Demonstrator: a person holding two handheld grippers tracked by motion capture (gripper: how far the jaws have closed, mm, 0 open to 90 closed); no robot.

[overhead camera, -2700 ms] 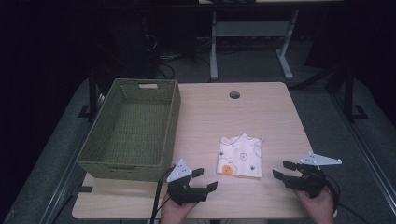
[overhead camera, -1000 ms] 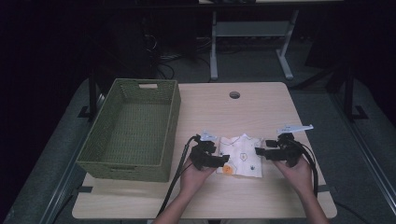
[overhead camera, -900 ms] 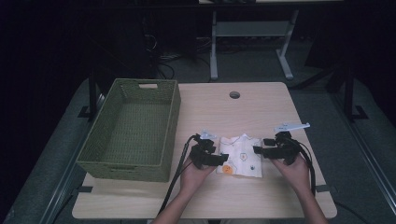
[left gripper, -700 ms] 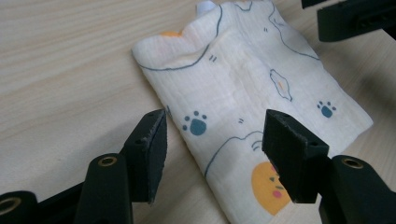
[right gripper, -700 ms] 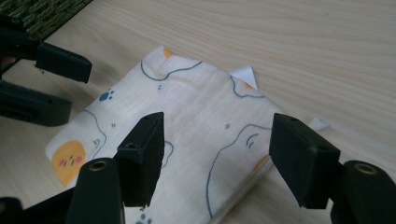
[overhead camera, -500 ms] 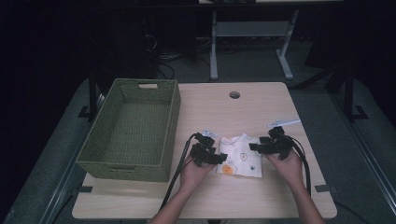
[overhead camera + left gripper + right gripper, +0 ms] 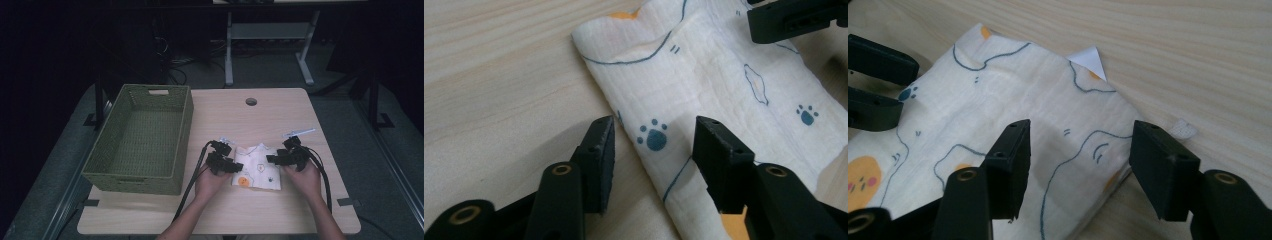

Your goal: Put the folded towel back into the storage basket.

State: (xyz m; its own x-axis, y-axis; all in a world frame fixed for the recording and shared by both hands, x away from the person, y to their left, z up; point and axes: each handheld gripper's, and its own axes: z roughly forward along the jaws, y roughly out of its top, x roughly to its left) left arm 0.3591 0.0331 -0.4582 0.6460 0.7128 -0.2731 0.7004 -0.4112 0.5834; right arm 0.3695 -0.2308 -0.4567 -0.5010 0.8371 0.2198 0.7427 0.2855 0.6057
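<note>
Both hands have come up from the near table edge since the earliest frame and now sit at the two sides of the cloth (image 7: 257, 167); the jaws of both grippers have just been closing, with cloth between them.

High view: the cloth lies folded on the table (image 7: 280, 115), near the front edge and a little right of the middle. The left gripper (image 7: 231, 164) is at its left edge, the right gripper (image 7: 274, 159) is at its right edge, and the two point toward each other. A basket (image 7: 142, 175) stands on the left part of the table, near the left gripper but apart from it. Behind the cloth the wood is bare up to a small round hole (image 7: 251, 101) near the far edge. To the right of the right hand (image 7: 301, 179) some bare wood remains before the table edge.

Left gripper view: the left gripper (image 7: 654, 142) has its jaws spread, and the folded edge of the cloth (image 7: 724, 80), with a blue paw print, lies between them. One jaw is over bare wood, just beside the edge; the other is over the cloth. I cannot tell if the pads touch the fabric. The right gripper (image 7: 796, 20) shows at the top right corner.

Right gripper view: the right gripper (image 7: 1078, 150) also has its jaws spread, around a corner of the cloth (image 7: 1013, 85). One jaw is above the fabric, the other is above wood just past the edge. A small white tag (image 7: 1089, 60) sticks out at the far edge. The left gripper (image 7: 878, 85) is at the far left.
</note>
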